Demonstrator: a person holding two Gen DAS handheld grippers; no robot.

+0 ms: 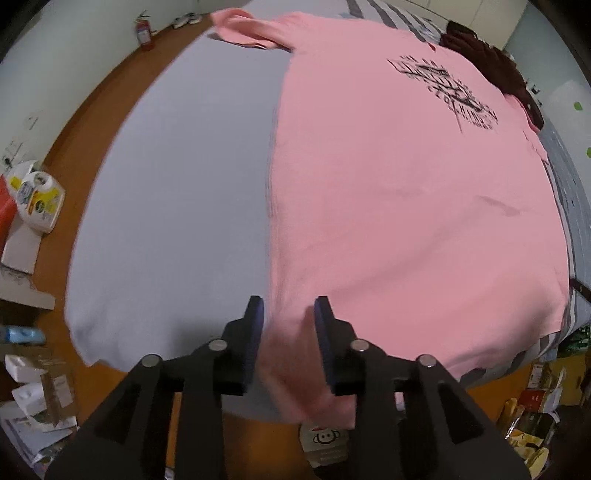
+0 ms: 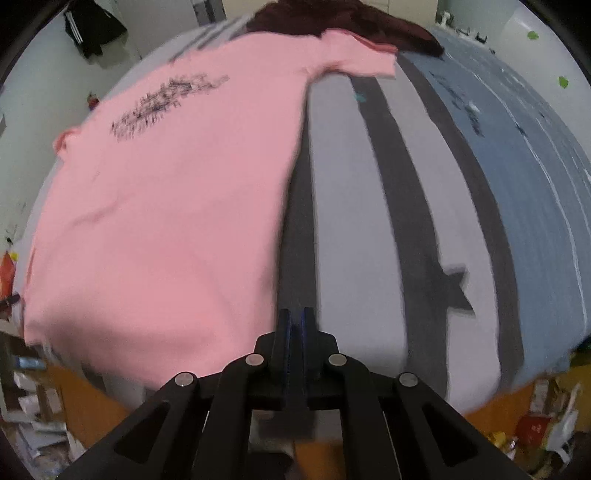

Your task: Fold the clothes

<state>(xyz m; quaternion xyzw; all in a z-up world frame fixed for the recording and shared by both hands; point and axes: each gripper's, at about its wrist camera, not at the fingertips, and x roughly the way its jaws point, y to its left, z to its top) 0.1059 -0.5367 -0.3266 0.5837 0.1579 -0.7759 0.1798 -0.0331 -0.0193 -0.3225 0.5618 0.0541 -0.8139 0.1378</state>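
One pink T-shirt (soft, flat), striped bedsheet, left fingers apart.

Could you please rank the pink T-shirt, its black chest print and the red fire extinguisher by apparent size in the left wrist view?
1. Pink cotton T-shirt
2. Black chest print
3. Red fire extinguisher, though it stands farthest from the camera.

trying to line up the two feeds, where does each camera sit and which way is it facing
Left wrist: sits on the left gripper, looking forward over the bed at the pink t-shirt; its fingers stand apart around the near left hem corner.
Right wrist: sits on the right gripper, looking up the shirt's right edge and the striped bedding; fingers nearly together, contents unclear.
Shared: the pink t-shirt, its black print, the dark red garment beyond.
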